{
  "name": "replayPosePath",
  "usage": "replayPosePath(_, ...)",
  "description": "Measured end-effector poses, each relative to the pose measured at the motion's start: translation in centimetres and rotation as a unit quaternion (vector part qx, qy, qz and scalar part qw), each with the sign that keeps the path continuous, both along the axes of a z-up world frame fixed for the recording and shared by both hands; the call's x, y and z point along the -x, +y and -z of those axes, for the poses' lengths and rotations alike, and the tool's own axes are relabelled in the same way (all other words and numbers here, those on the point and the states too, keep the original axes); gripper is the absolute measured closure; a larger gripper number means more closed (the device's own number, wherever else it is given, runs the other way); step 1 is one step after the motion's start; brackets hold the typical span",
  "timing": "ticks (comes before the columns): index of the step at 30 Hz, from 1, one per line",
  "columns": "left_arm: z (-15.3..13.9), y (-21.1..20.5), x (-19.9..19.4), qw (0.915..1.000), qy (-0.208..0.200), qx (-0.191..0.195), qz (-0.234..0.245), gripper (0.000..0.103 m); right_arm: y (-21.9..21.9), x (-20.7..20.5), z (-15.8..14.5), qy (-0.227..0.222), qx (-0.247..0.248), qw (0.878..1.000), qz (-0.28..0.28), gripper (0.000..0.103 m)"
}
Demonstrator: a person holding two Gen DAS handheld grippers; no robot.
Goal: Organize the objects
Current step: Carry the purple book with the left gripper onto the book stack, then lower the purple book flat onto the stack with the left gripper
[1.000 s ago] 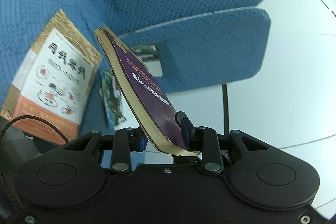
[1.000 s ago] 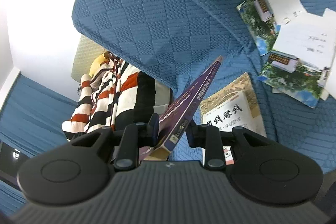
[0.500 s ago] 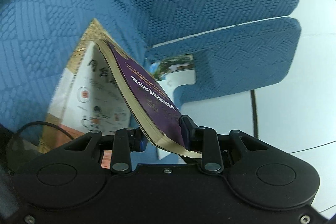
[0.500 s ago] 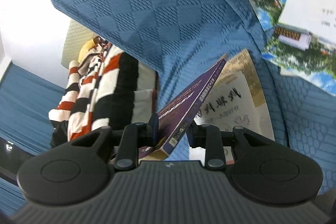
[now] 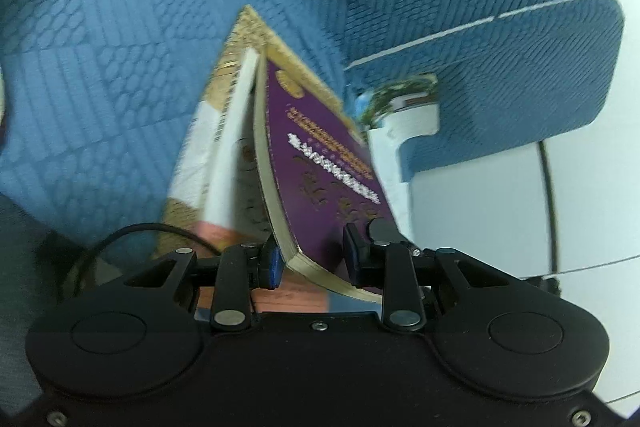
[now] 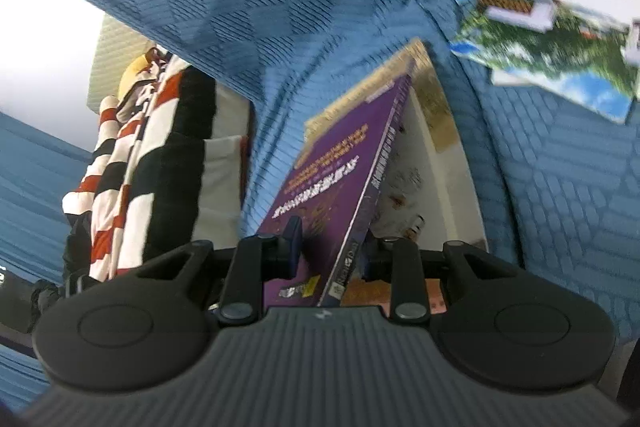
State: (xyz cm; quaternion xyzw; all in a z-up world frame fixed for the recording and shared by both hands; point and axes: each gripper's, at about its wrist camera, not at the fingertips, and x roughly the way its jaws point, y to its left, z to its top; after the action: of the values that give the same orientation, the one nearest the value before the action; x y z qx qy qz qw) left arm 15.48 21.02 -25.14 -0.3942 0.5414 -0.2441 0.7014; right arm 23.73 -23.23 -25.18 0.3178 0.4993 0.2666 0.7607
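A purple paperback book (image 5: 316, 163) (image 6: 332, 183) is held tilted between both grippers, just above a gold-and-white book (image 5: 216, 131) (image 6: 432, 163) that lies on the blue sofa seat (image 5: 100, 75). My left gripper (image 5: 310, 261) is shut on the purple book's page edge near one corner. My right gripper (image 6: 334, 247) is shut on its spine end. The purple book's far corner reaches close to the gold book's top edge; whether they touch I cannot tell.
Booklets with green and blue landscape covers (image 6: 552, 11) (image 5: 400, 99) lie further along the seat. The sofa armrest (image 5: 520, 67) and white tiled floor (image 5: 520, 207) are on the right of the left wrist view. A striped red, black and white cloth (image 6: 140, 163) hangs at the left.
Both grippers have sunk with the purple book toward the sofa seat. The gold-and-white book now sits directly under the purple one and looks much larger.
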Motion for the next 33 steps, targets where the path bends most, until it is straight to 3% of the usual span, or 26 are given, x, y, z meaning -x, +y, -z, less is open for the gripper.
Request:
replayPosePath(9, 2.0, -1.3, 1.2, 0.9986, 0.016, -0.048, 0.015, 0.075, -0.6, 0.3, 3.6, 0.046, 0.007, 0.999, 0.014, 0.066)
replayPosePath(15, 0.6, -1.4, 1.6, 0.9972, -0.001, -0.073, 0.016, 0.068, -1.1, 0.7, 3.4, 0.054, 0.009, 0.998, 0.022, 0.065)
replayPosePath(21, -1.7, -1.3, 3.0, 0.9925, -0.023, -0.12, 0.01, 0.062, -1.3, 1.6, 1.6, 0.027, 0.082, 0.996, 0.013, 0.065)
replayPosePath(25, -3.6, -1.2, 4.6, 0.9922, -0.045, -0.116, 0.008, 0.063, -1.9, 2.5, 0.3, 0.007, 0.089, 0.996, 0.008, 0.065)
replayPosePath(33, -9.7, -1.9, 8.0, 0.9816, -0.115, -0.152, 0.005, 0.063, -2.4, 5.2, -5.5, -0.079, 0.115, 0.99, 0.008, 0.065)
